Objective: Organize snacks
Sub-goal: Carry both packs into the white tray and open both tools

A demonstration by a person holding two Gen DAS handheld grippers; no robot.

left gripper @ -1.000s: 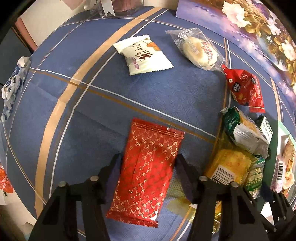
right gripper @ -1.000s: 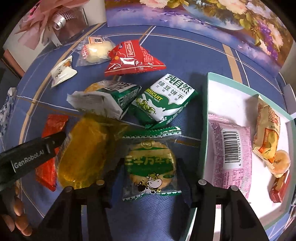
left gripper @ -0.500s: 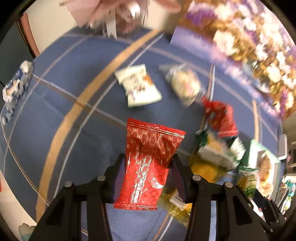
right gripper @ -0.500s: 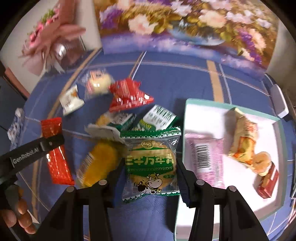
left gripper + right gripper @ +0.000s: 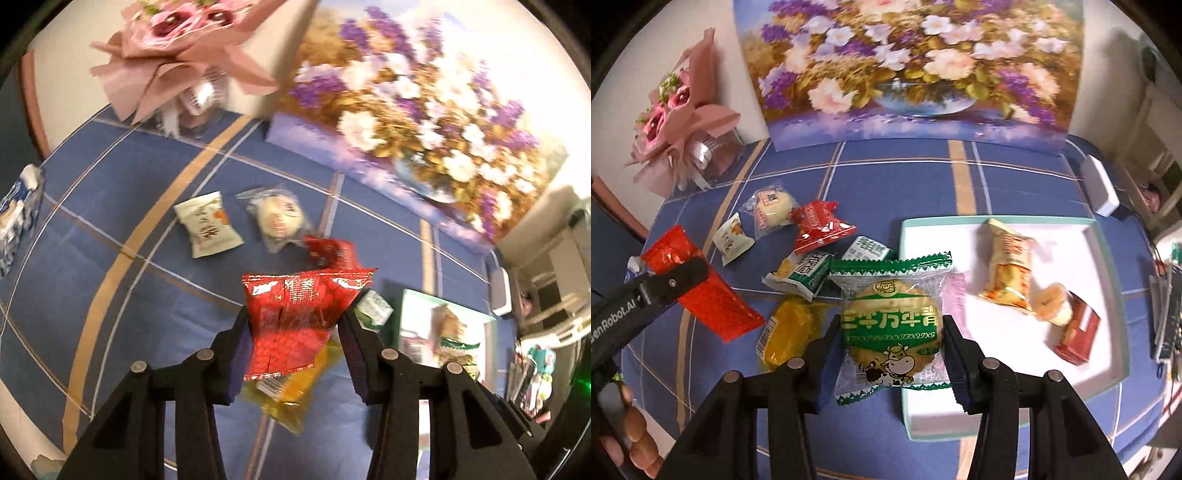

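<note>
Holding one snack apiece, both grippers are clear of the blue tablecloth (image 5: 1015,173). The left gripper (image 5: 293,334) has its jaws closing on the long red packet (image 5: 295,325), which sits between the pads and buckles at its top edge; the right gripper (image 5: 890,338) stands narrow, clamped on the green biscuit packet (image 5: 890,321), which hangs in front of the left edge of the white tray (image 5: 1104,258). Risks, as judged: the red packet is slick foil gripped low on its length, so it may pivot or slide out if the hand swings fast, and further squeezing may crush what is inside. The biscuit is round and brittle; side pressure from the pads could crack it. The two grippers work close together near the tray rim, so a collision or a packet catching the rim on the way in is possible. The loose pile just left of the tray, the yellow packet (image 5: 786,332) among it, could be nudged. Against the frame a second ago: both packets then lay flat on the cloth between open-set pads; now both are lifted, the views take in the flower painting (image 5: 908,70) and pink bouquet (image 5: 679,125), and the red packet is creased where it was flat.
</note>
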